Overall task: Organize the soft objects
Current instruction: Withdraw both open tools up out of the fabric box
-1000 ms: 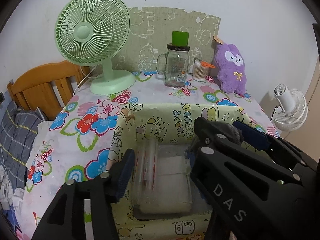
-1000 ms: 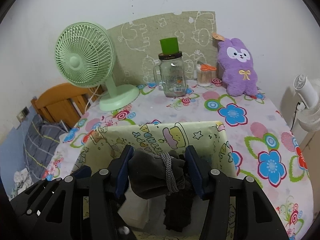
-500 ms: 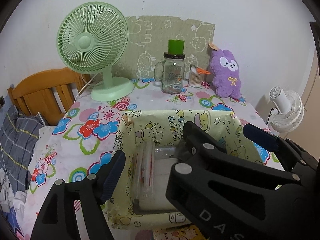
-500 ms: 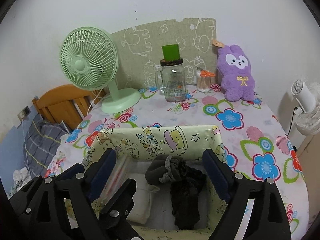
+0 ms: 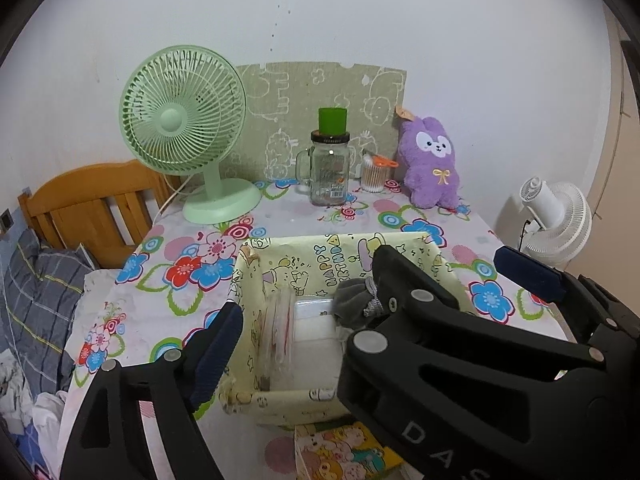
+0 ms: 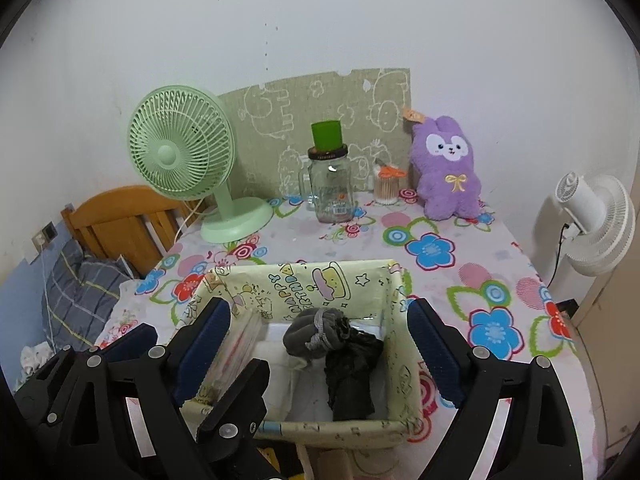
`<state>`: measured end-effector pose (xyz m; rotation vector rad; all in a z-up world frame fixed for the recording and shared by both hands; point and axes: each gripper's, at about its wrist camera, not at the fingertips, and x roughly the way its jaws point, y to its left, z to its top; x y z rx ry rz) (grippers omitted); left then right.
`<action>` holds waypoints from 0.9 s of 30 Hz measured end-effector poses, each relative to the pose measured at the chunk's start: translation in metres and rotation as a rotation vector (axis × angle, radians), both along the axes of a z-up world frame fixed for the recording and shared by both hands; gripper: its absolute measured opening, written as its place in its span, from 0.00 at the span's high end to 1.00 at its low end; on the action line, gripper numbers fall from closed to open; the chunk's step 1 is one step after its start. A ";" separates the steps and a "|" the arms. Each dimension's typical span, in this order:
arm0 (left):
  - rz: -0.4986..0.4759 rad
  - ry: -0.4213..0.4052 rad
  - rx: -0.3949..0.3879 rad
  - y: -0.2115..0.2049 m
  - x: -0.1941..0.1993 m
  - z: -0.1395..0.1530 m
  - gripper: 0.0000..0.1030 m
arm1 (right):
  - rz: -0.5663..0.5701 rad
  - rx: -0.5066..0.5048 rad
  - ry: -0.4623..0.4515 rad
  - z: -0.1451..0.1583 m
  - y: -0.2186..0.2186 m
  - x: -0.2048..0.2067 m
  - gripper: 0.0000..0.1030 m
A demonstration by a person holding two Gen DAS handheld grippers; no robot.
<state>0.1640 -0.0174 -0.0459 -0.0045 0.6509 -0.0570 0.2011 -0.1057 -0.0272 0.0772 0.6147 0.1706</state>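
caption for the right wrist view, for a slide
Open right gripper above dark socks lying in the cartoon-print box.

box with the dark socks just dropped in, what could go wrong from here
1. The dark sock bundle sits loose on top in the paper-covered box; both grippers hang close over it with jaws open, so a careless pull back may snag it or nudge the light box.
2. The left gripper and right gripper overlap over the box and could bump.
3. The purple plush rabbit stands beside a glass jar; reaching for it could tip the jar.
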 end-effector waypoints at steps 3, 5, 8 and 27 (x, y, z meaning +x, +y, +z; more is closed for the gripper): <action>-0.001 -0.010 0.001 -0.001 -0.008 0.004 0.15 | -0.006 -0.008 -0.014 0.005 -0.003 -0.010 0.09; -0.002 -0.017 0.003 -0.003 -0.014 0.006 0.14 | -0.009 -0.008 -0.022 0.008 -0.005 -0.017 0.09; -0.002 -0.026 0.007 -0.006 -0.023 0.008 0.14 | -0.013 -0.006 -0.031 0.010 -0.007 -0.026 0.08; -0.018 -0.038 0.004 -0.016 -0.061 0.003 0.10 | -0.031 -0.040 -0.041 0.006 -0.020 -0.071 0.08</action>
